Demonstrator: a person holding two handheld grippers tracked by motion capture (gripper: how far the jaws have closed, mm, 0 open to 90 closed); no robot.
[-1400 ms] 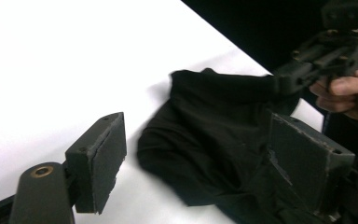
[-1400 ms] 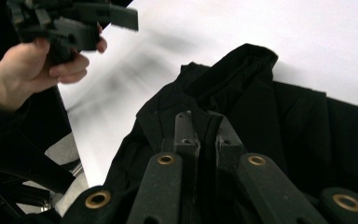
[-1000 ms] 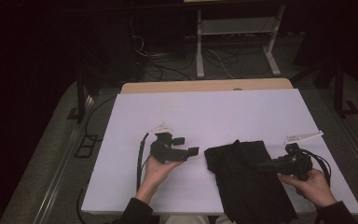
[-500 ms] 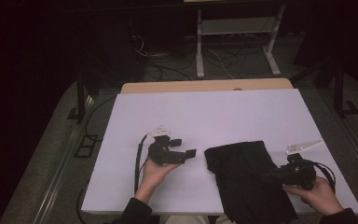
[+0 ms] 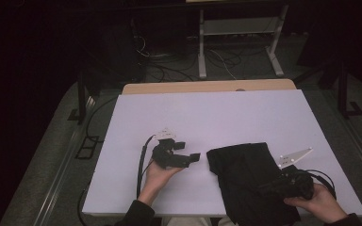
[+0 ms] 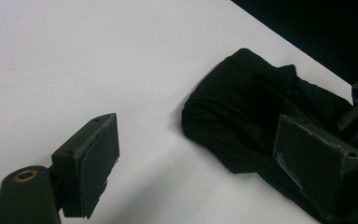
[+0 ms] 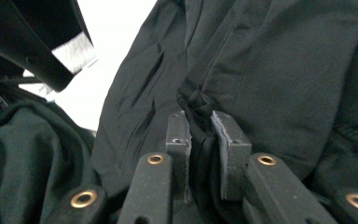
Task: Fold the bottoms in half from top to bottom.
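The black cloth point(image 5: 247, 181) lies crumpled at the table's point(image 5: 217, 113) near right; soft, light and limp, it should sag wherever lifted. The right gripper point(image 7: 200, 133) pinches a fold; the left gripper point(image 6: 196, 154), jaws wide apart, could take the near edge

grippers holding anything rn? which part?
Right gripper is shut on a pinched fold of the black cloth, near its right side toward the table's near edge. Left gripper is open, holding nothing, aimed at the cloth's left edge.
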